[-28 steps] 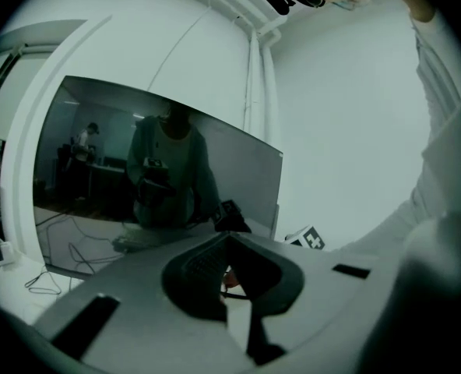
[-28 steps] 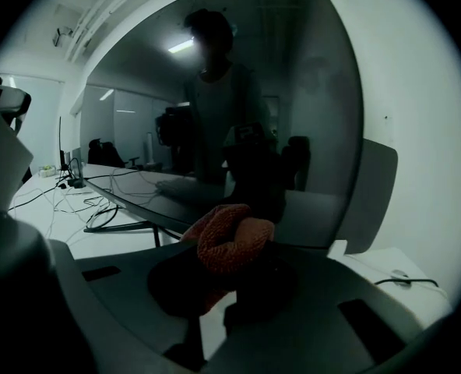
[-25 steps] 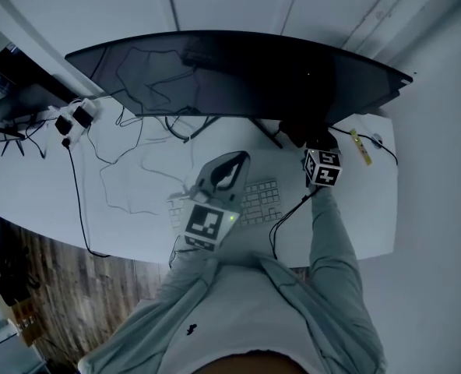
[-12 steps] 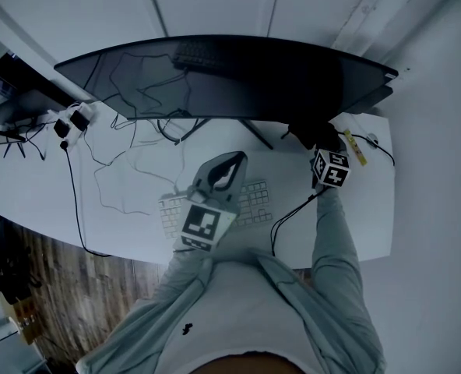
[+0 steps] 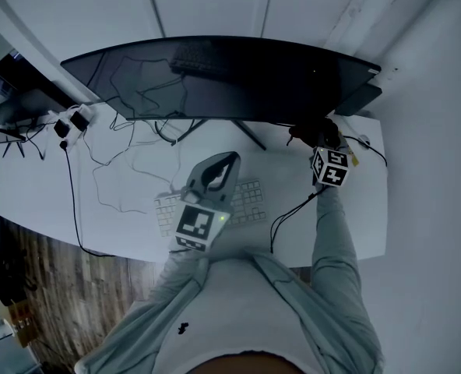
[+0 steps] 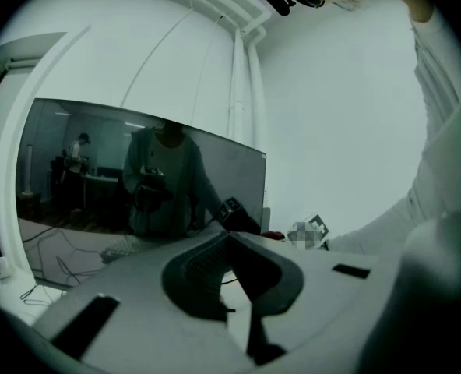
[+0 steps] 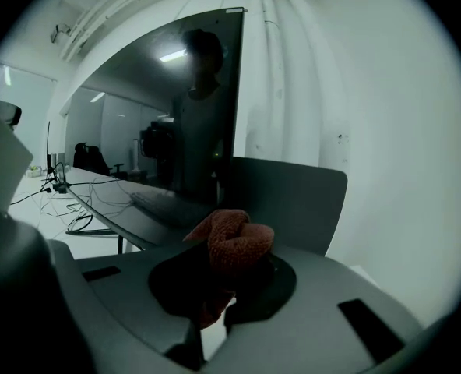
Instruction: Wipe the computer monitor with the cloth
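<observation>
right gripper point(image 7: 229, 265) clamped on bunched cloth point(image 7: 235, 242), near monitor point(image 5: 215, 76) corner; left gripper point(image 6: 229, 238) closed, empty. risk: pushing too hard and tilting monitor, or losing cloth from jaws.

A white desk point(image 5: 28, 185) is seen from above, set against a pale wall point(image 5: 215, 6). A light keyboard point(image 5: 250, 201) is laid near the desk's front edge, part of it covered. Thin cables point(image 5: 110, 170) are strewn in loose loops across the desk's left half. Plug adapters point(image 5: 71, 121) are clustered near the back left, and a black lead point(image 5: 73, 201) is run from them over the front edge. A wooden floor point(image 5: 51, 287) is shown beyond that edge. White pipes point(image 7: 265, 68) are fixed upright on the wall.
</observation>
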`<move>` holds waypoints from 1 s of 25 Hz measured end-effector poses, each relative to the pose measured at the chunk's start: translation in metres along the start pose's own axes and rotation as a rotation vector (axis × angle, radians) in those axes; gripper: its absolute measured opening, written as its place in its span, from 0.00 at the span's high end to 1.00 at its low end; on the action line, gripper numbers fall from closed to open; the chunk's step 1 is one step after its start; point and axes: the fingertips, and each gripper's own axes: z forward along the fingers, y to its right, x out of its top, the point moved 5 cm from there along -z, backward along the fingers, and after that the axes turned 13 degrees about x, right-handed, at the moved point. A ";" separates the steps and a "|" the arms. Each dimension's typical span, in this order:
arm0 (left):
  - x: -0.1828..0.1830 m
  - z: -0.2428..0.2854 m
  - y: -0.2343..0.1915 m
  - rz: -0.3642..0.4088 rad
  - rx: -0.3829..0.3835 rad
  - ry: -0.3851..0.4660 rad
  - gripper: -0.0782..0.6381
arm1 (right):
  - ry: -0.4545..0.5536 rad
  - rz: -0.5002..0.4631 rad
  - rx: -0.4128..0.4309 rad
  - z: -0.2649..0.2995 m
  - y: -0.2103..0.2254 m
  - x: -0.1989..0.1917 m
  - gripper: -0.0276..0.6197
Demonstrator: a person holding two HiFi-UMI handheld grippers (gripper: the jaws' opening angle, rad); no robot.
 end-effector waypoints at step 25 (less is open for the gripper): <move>0.047 -0.040 0.019 0.049 -0.044 0.141 0.86 | 0.448 -0.270 -0.079 -0.111 -0.001 0.232 0.90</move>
